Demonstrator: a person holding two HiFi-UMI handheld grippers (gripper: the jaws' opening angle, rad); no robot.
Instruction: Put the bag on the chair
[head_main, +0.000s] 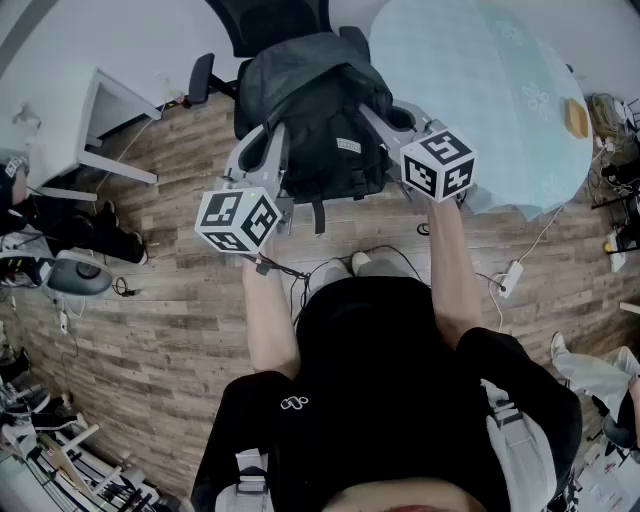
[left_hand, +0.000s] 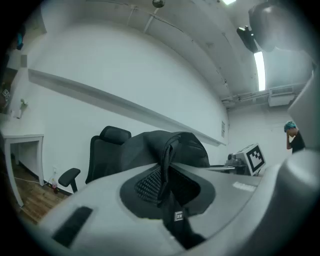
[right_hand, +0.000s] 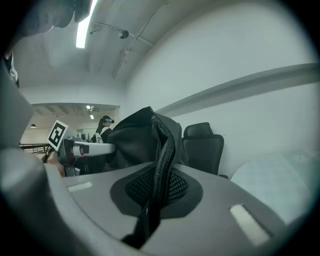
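A black backpack (head_main: 312, 115) hangs between my two grippers, just in front of the black office chair (head_main: 268, 22); I cannot tell whether it rests on the seat. My left gripper (head_main: 277, 140) is shut on a strap at the bag's left side, and my right gripper (head_main: 375, 118) is shut on a strap at its right side. In the left gripper view the strap (left_hand: 170, 200) runs between the pads, with the bag (left_hand: 165, 147) and the chair (left_hand: 102, 150) behind. The right gripper view shows a zippered strap (right_hand: 161, 165) pinched, with the bag (right_hand: 132, 140) and the chair (right_hand: 204, 145) beyond.
A round table with a pale cloth (head_main: 500, 90) stands right of the chair. A white desk (head_main: 100, 115) is at the left. Cables and a power strip (head_main: 511, 276) lie on the wooden floor. A person (right_hand: 104, 126) stands far off.
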